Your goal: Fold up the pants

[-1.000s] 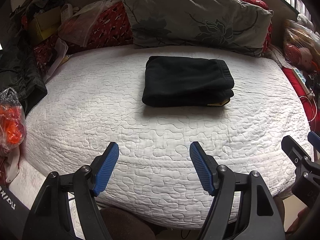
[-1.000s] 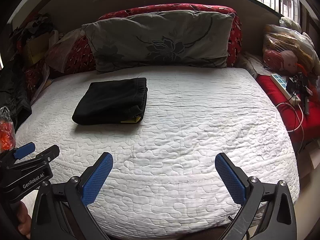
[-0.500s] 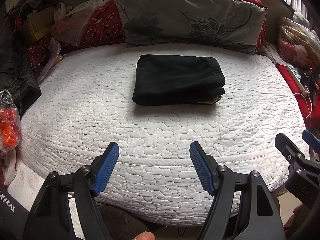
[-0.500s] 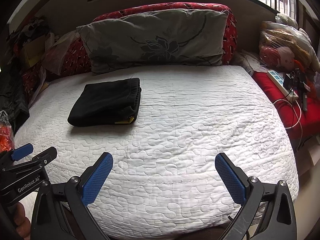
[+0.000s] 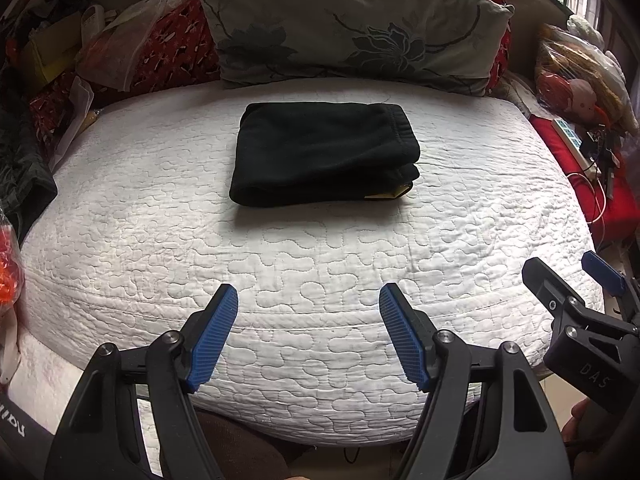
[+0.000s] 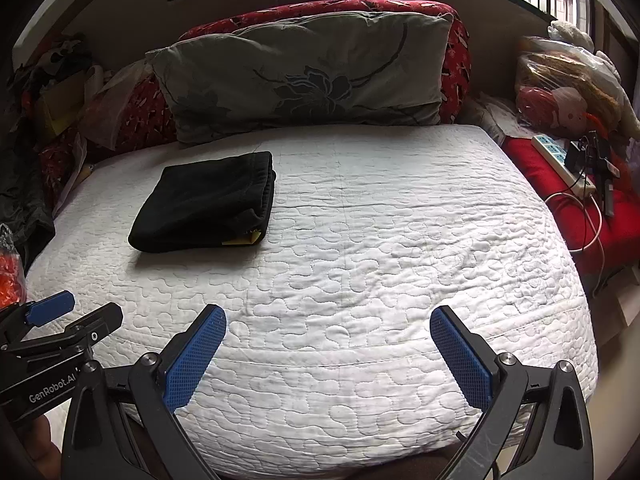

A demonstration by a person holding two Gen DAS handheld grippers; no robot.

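White lettering "GenRobot.AI" runs along the black body of the left gripper (image 6: 218, 354). The letters "DAS" show on the right gripper (image 5: 560, 280).

Both the left gripper (image 5: 308, 334) and the right gripper (image 6: 328, 354) have black plastic arms, silver screws and ribbed blue pads (image 5: 212, 340); one body carries white "GenRobot.AI" lettering.
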